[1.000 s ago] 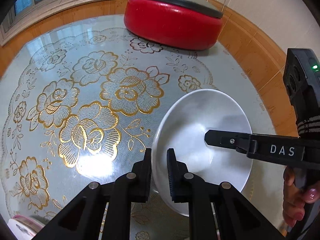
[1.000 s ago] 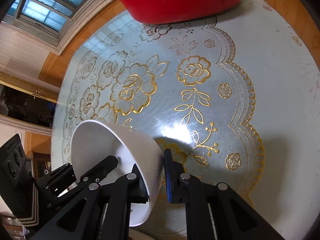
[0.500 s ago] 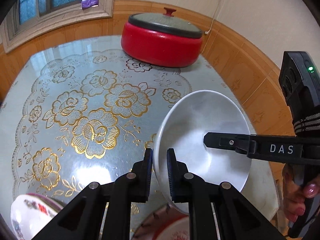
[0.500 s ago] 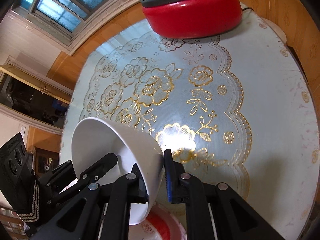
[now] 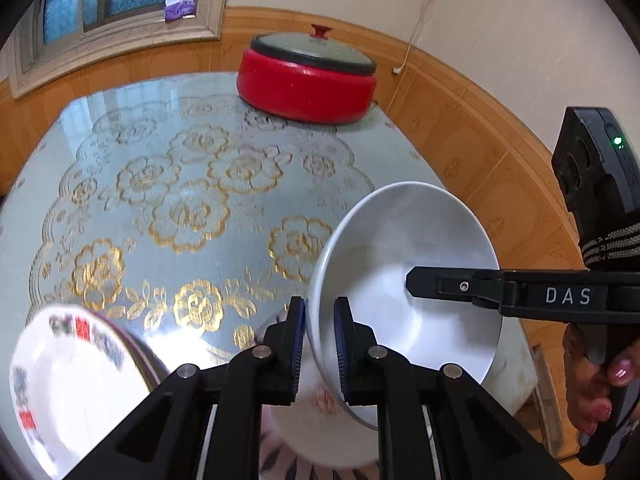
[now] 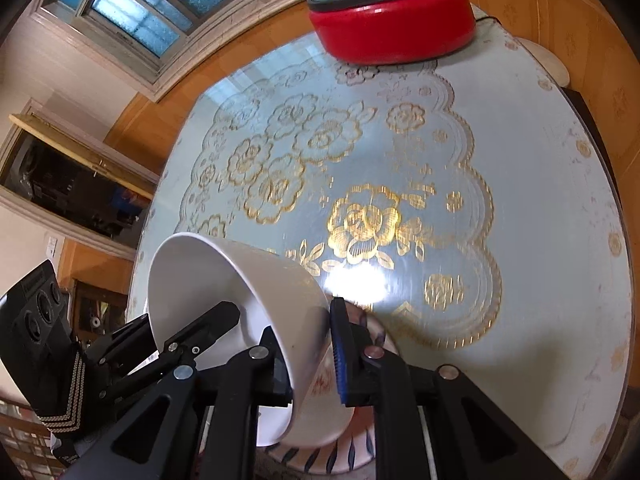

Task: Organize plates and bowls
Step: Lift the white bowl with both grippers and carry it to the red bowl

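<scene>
A plain white bowl point(image 5: 404, 272) is held in the air between both grippers, above the near edge of the table. My left gripper point(image 5: 320, 344) is shut on its left rim. My right gripper point(image 6: 310, 356) is shut on the opposite rim of the bowl point(image 6: 240, 292); one of its fingers point(image 5: 452, 286) reaches into the bowl from the right. Below the bowl lies a patterned plate point(image 5: 320, 420), also seen in the right wrist view point(image 6: 340, 452). A second decorated plate point(image 5: 68, 384) lies at the lower left, blurred.
A red lidded pot point(image 5: 306, 80) stands at the far edge of the round table point(image 5: 180, 200), which has a gold-flower cloth. It also shows in the right wrist view point(image 6: 392, 20). Wood-panelled walls close behind and to the right.
Both grippers have carried the bowl back toward the near edge of the table. The two patterned plates have come into view beneath and to the left.
</scene>
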Motion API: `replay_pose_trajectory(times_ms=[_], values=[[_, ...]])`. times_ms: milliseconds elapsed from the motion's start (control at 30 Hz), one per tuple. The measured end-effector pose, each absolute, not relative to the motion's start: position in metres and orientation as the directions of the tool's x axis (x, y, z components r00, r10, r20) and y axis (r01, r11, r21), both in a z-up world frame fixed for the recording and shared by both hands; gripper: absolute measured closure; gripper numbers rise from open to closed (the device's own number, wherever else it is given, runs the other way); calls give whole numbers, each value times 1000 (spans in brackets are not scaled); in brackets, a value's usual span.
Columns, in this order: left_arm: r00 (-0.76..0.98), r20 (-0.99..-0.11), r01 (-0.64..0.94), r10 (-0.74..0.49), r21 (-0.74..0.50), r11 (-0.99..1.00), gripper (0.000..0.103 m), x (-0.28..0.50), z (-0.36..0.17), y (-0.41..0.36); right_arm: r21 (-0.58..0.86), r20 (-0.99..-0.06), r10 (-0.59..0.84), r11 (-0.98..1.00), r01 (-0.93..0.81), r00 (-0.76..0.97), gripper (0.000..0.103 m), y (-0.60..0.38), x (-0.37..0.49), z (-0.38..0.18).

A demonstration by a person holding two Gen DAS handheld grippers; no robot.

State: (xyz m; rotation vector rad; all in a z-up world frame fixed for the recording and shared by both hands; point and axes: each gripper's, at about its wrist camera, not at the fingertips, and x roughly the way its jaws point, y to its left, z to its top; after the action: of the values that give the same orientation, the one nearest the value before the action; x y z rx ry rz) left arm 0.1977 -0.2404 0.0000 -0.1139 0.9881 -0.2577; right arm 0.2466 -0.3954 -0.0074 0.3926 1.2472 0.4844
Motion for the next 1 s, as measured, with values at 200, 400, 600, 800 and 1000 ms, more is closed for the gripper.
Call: replay_pose_trajectory(times_ms=[200,400,600,800,1000], values=[[465,-844,155,-266,-219,963,89,178,-22,-240,533,-821,544,839,-110,174,89,-388,224,-25],[433,-863,150,-260,-215,965,89,166,-36,-237,529,-834,537,844,-91,126,89,-381,213,-40],[397,-882,141,-252,-213,967,88,163,-49,-235,516,-846,523,852,-90,99,88,-376,209,-50],[384,-889,136,-250,-213,967,88,162,-56,-235,522,-847,527,850,-78,74,88,-375,209,-59],[386,-891,130,-239,-204,970,88,162,-57,-237,512,-852,518,855,-87,76,88,-376,209,-58]])
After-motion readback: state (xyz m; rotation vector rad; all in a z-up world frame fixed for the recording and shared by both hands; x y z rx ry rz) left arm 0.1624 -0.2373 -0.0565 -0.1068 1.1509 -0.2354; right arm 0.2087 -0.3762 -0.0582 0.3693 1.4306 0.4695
